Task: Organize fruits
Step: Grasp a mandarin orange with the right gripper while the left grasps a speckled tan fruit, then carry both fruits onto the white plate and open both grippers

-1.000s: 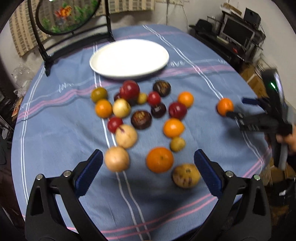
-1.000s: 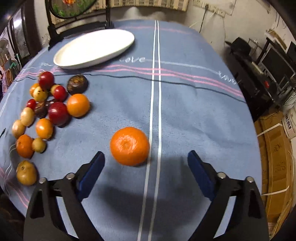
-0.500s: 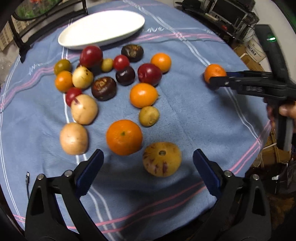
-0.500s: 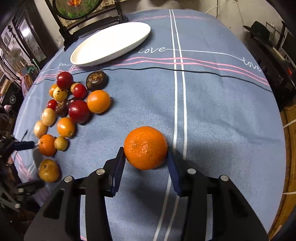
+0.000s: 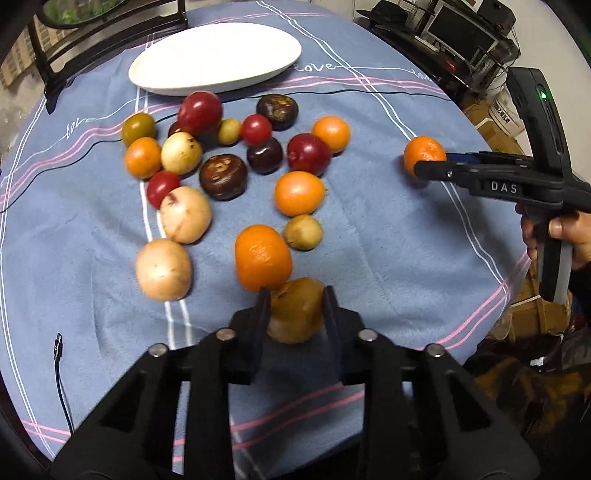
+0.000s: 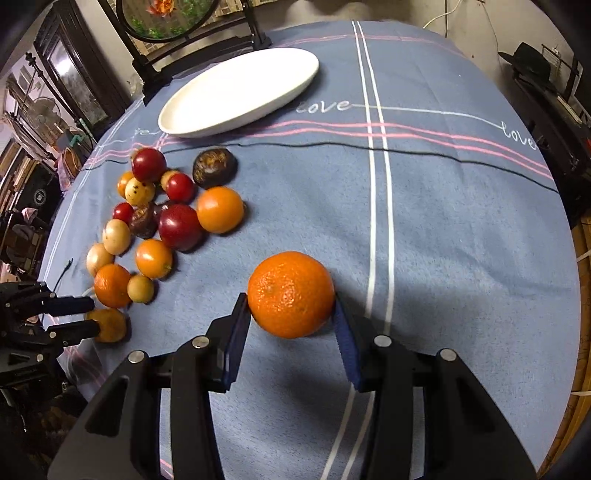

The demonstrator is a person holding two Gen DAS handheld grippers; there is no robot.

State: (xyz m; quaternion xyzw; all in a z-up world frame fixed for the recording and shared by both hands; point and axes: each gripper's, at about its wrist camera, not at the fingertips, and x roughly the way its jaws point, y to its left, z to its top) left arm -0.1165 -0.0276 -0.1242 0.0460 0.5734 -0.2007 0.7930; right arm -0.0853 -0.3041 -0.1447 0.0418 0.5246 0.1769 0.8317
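Observation:
My left gripper (image 5: 295,295) points down at the near edge of the fruit pile, its jaws closing tight on a yellow-brown speckled fruit (image 5: 295,317), with a pad on each side. A large orange (image 5: 262,258) touches that fruit from behind. Off to the right, apart from the pile, my right gripper (image 6: 290,301) is shut on a single orange (image 6: 291,291) that rests on the blue cloth. The right gripper (image 5: 432,162) and its orange (image 5: 423,153) show in the left wrist view too. An empty white oval plate (image 5: 214,55) lies beyond the pile.
Several red, dark purple, orange and pale fruits (image 5: 221,177) lie loose between the grippers and the plate. A black cable (image 6: 369,147) crosses the cloth. A dark stand (image 6: 166,22) rises behind the plate. A person's hand (image 5: 565,232) holds the right tool near the table's edge.
The left gripper sank toward the yellow-brown fruit and closed on it from wide open. The right gripper closed on its orange and has held it since.

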